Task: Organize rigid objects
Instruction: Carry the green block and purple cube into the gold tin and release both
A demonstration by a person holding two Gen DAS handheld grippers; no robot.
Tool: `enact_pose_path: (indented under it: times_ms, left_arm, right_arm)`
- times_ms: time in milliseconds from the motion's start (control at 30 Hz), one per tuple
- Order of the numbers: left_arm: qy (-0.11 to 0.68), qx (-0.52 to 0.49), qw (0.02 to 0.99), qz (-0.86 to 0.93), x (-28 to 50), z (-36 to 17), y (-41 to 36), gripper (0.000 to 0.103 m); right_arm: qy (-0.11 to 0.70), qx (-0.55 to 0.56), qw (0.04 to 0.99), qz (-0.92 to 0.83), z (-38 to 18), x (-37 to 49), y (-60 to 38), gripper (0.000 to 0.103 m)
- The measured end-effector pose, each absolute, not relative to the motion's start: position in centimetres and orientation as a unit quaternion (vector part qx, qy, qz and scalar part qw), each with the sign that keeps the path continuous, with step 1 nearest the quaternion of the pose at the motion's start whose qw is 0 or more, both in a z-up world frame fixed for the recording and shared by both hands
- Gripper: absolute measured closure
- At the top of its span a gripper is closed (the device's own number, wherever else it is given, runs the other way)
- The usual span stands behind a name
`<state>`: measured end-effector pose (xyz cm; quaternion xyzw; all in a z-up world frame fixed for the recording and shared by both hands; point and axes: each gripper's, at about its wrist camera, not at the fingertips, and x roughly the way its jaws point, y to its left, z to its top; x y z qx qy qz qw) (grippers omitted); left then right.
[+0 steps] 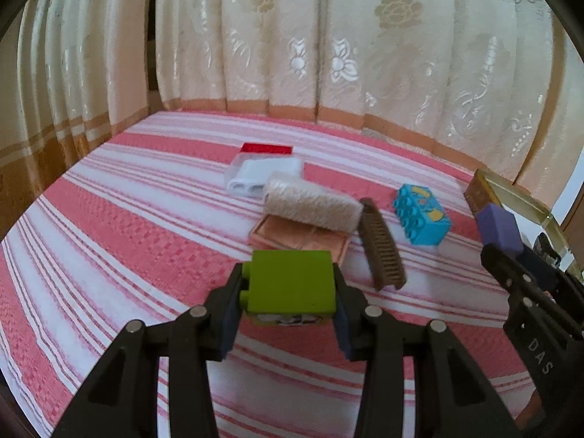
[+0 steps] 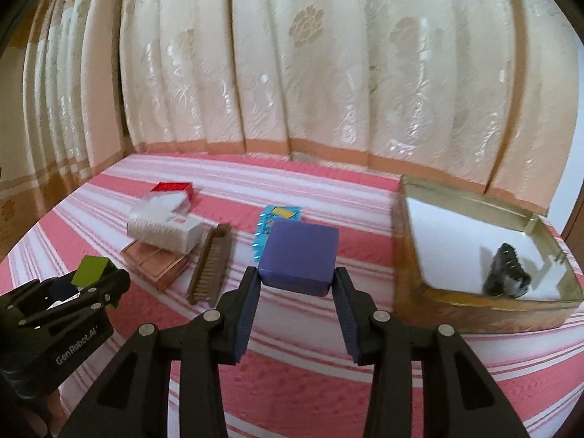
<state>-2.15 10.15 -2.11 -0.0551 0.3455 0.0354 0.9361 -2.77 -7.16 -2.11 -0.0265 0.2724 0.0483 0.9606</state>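
Observation:
My left gripper [image 1: 290, 284] is shut on a green toy block [image 1: 292, 283] and holds it above the striped bedspread [image 1: 109, 237]; it shows at the left of the right wrist view [image 2: 95, 277]. My right gripper [image 2: 297, 277] is shut on a purple block [image 2: 299, 255], which also shows at the right of the left wrist view [image 1: 498, 226]. A gold tin box [image 2: 412, 255] with a white lining stands at the right and holds a black object [image 2: 507, 273]. A blue toy block [image 1: 421, 219], a brown brush [image 1: 381, 244], a white roller [image 1: 312, 206] on a pink box [image 1: 295, 237], and a white case [image 1: 262, 175] lie on the bed.
A red flat box [image 1: 268, 148] lies behind the white case. Cream flowered curtains [image 1: 328, 36] hang close behind the bed. The bed's far edge runs along the curtain hem.

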Motion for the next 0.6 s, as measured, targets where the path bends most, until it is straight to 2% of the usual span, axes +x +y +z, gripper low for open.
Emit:
enact_pose_path:
  times_ms: [600]
  left_arm:
    - [0.293, -0.005, 0.956, 0.012, -1.1, 0.9, 2.6, 0.061]
  right_arm:
    - [0.225, 0.019, 0.974, -0.002, 0.1, -3.3, -14.2, 0.059]
